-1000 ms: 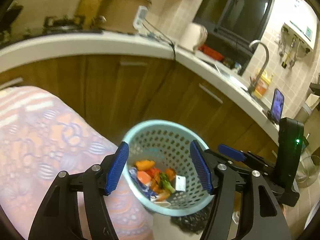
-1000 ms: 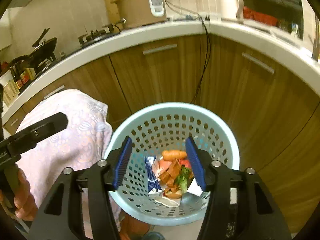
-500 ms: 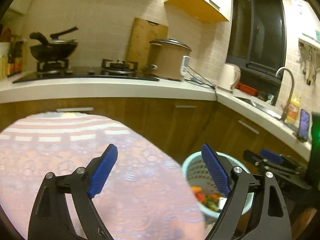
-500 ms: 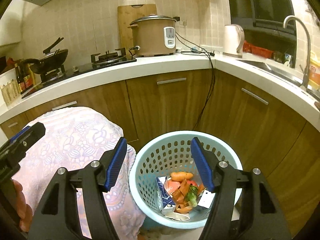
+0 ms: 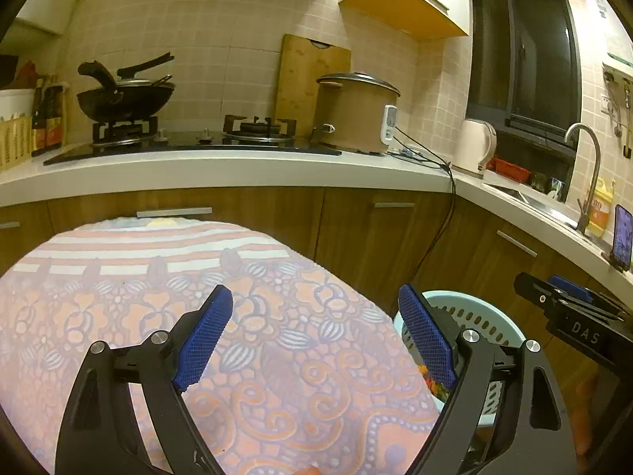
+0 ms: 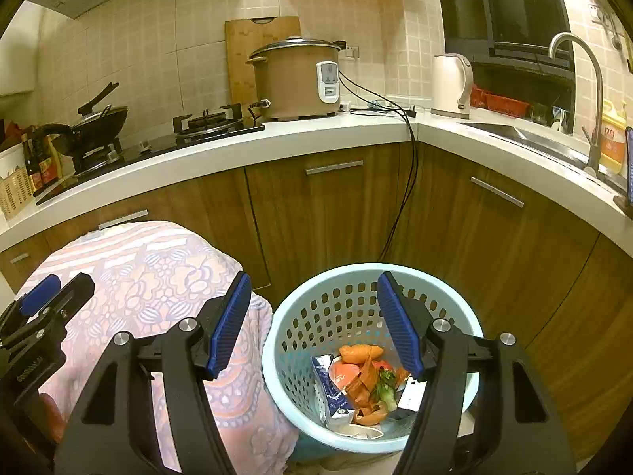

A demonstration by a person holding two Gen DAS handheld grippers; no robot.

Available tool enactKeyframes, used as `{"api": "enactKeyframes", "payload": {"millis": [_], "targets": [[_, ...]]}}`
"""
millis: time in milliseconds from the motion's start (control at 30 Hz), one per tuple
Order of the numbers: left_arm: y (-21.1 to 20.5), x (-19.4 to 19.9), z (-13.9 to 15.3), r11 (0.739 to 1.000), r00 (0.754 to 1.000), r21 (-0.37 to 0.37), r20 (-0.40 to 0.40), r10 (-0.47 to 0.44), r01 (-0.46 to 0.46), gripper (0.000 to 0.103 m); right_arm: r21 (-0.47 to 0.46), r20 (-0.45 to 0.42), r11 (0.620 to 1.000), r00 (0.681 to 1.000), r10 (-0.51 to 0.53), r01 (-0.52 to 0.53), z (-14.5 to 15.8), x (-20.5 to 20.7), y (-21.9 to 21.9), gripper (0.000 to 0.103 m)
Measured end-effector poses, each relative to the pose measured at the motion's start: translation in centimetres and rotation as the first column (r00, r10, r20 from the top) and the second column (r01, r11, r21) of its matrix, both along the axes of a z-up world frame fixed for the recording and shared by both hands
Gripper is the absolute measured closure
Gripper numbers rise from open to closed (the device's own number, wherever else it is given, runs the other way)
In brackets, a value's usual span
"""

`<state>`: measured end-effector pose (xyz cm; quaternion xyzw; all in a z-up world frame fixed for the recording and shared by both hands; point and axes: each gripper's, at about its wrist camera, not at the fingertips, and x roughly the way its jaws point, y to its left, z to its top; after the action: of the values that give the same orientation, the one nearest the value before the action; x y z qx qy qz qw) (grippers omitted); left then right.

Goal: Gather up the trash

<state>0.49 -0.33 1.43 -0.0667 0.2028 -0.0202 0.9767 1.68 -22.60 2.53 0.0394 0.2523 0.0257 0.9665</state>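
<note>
A light blue perforated basket stands on the floor by the wooden cabinets. It holds trash: orange peel, a small carton, green scraps and paper. My right gripper hovers open above the basket's near left rim with nothing between its fingers. My left gripper is wide open and empty over a pink patterned cloth. Behind its right finger shows part of the basket. The right gripper appears at that view's right edge, and the left gripper at the right wrist view's left edge.
A white counter wraps around the corner above brown cabinets. On it are a rice cooker, gas hob with wok, kettle and sink tap. A black cable hangs towards the basket.
Both views lifted from looking down into the basket. The left gripper swung left over the cloth and its jaws widened. The right gripper drew back from the basket and opened slightly.
</note>
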Motion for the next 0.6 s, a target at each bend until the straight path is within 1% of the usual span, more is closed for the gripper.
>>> {"api": "enactKeyframes", "payload": {"millis": [400, 600], "targets": [[-0.08, -0.1, -0.26, 1.0, 1.0, 0.005, -0.008, 0.004, -0.004, 0.015, 0.002, -0.02, 1.0, 1.0, -0.016, 0.016, -0.59, 0.23, -0.23, 0.038], [-0.03, -0.14, -0.31, 1.0, 1.0, 0.005, -0.009, 0.004, -0.004, 0.015, 0.002, -0.023, 1.0, 1.0, -0.019, 0.019, -0.72, 0.24, -0.19, 0.037]]}}
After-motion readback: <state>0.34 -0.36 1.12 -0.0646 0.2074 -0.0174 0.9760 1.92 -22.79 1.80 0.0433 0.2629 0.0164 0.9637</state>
